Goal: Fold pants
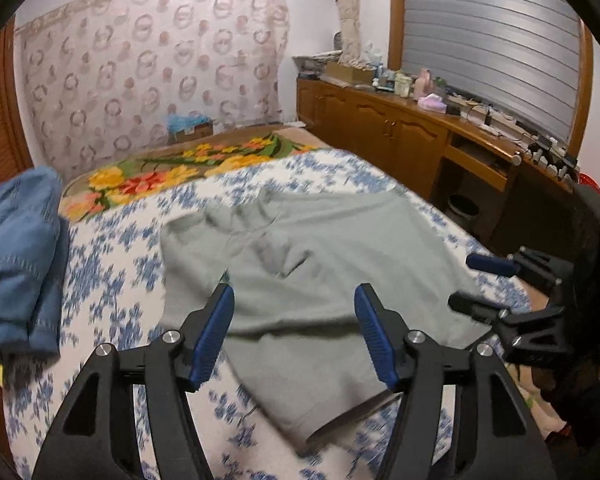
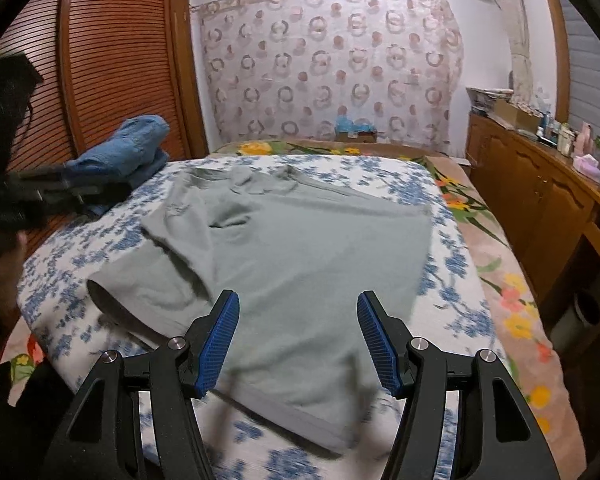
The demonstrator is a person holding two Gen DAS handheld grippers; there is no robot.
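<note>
On the bed, grey pants (image 1: pixel 300 248), both claws released, louvred wardrobe (image 2: pixel 112 60) only in right view

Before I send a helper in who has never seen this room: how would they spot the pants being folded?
Start at the bed with the blue-flowered white cover. The grey-green pants lie spread flat across its middle. The only other garment, the blue denim bundle, sits rolled up at the bed's edge by the slatted wooden doors; the pants are pale, plain and flat.
</note>
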